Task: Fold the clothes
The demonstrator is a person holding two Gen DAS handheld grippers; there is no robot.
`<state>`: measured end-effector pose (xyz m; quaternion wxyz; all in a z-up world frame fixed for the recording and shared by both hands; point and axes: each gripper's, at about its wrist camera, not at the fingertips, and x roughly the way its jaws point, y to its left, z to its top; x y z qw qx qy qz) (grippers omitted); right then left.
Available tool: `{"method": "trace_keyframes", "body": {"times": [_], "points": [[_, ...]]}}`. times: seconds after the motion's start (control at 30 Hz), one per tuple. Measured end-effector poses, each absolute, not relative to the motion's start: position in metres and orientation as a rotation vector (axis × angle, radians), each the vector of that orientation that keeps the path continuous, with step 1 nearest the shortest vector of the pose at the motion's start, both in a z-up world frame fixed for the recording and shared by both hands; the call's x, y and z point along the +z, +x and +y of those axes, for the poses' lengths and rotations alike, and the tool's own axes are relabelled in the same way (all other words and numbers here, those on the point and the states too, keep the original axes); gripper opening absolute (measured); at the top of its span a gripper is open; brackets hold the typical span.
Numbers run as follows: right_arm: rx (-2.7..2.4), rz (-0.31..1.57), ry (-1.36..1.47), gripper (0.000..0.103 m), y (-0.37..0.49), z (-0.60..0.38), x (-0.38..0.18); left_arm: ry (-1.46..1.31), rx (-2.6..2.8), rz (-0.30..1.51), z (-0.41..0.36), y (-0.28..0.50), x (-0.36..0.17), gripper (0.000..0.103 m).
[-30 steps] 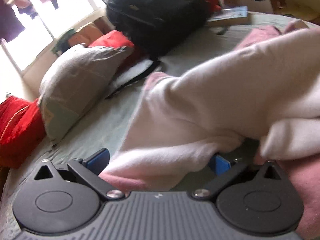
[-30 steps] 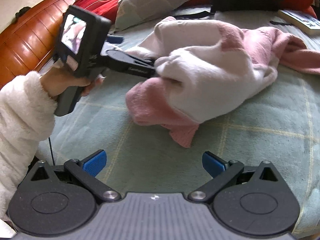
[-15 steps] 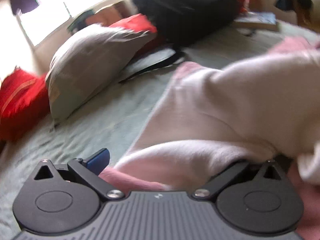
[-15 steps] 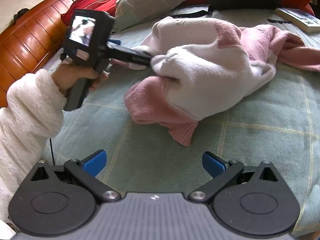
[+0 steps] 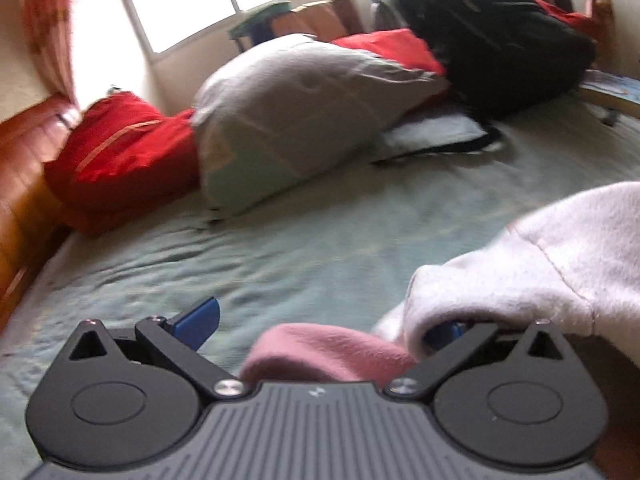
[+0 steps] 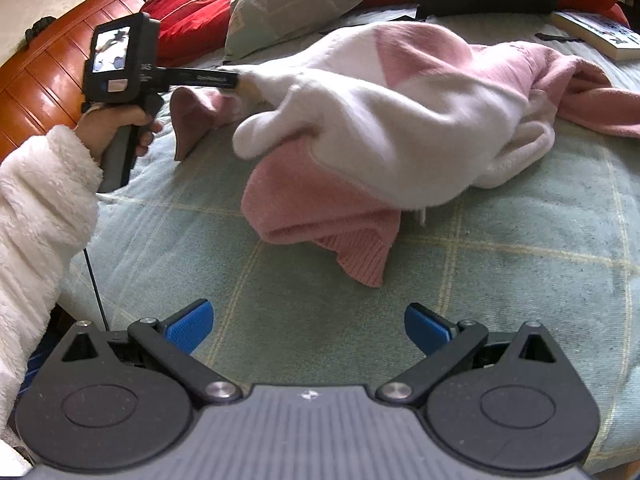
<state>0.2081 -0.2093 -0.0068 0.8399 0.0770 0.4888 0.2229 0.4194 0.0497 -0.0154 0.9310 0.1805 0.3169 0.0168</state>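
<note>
While the pink & white garment point(image 6: 384, 120) lies bunched across the centre of the right wrist view on the green bedspread point(image 6: 520, 280), the left gripper point(image 5: 320, 326) has its fingers spread wide w/ fabric draped over the right-hand one, pink cloth btwn them. Right gripper point(image 6: 308, 326) at bottom centre: fingers wide apart, nothing held, above bare bedspread. Grey pillow point(image 5: 300, 108) & black backpack point(image 5: 492, 32) sit in the upper part of the left view.

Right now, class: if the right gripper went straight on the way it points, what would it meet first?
Probably the ribbed pink hem of the pink-and-white fleece garment; only green checked bedcover lies before it, though depth is unclear.
</note>
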Motion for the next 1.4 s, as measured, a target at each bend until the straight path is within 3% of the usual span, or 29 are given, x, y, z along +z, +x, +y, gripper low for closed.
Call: {"method": "trace_keyframes", "body": {"times": [0.23,0.6,1.0,1.4], "points": [[0.46,1.037,0.18,0.103,0.209,-0.215,-0.01,0.423,0.177,0.533,0.074,0.408,0.016,0.103],[0.466,1.044,0.187,0.103,0.212,-0.218,-0.012,0.428,0.342,0.5,0.11,0.408,0.026,0.103],[0.467,1.08,0.179,0.103,0.214,-0.205,-0.024,0.444,-0.043,0.71,0.115,0.383,-0.007,0.102],[0.465,1.117,0.16,0.103,0.218,-0.194,-0.034,0.34,-0.135,0.773,0.152,0.375,-0.042,0.102]]}}
